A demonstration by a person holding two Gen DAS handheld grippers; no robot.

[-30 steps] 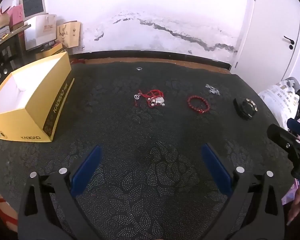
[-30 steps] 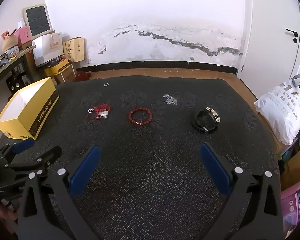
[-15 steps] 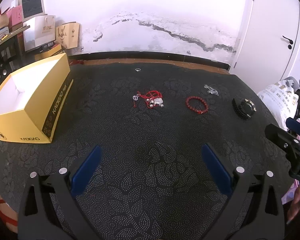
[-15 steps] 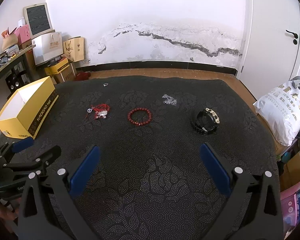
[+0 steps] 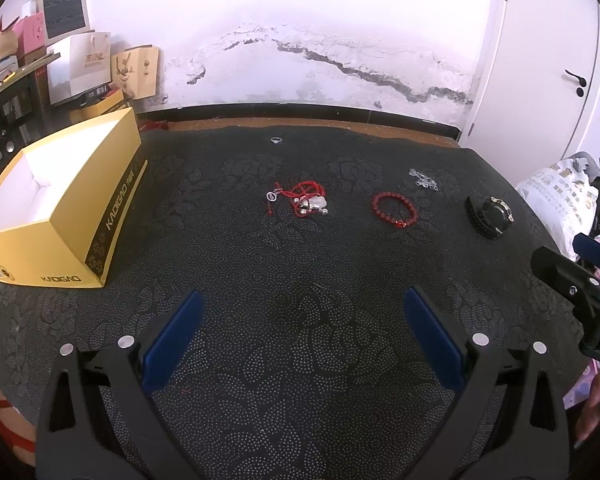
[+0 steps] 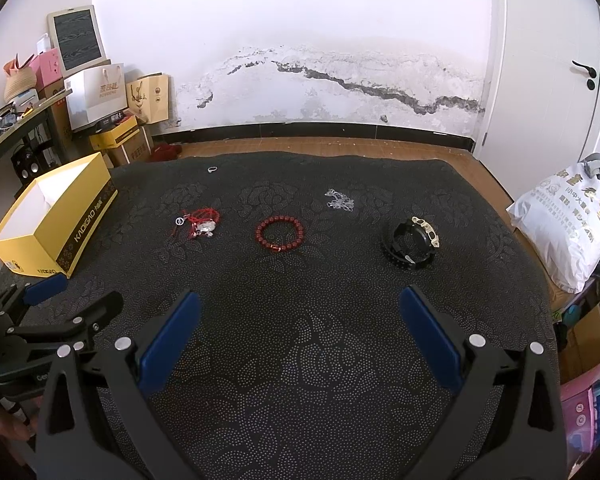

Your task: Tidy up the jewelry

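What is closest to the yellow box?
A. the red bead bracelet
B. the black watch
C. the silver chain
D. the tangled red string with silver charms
D: the tangled red string with silver charms lies nearest the yellow box; the red bead bracelet, silver chain and black watch sit farther right.

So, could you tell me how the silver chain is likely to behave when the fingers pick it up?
The silver chain lies in a loose, crumpled heap, so it will probably hang limp and trail. Its thin links look light, and may slip from a shallow pinch. Pushed across the textured black cloth, it would likely snag or bunch rather than slide.
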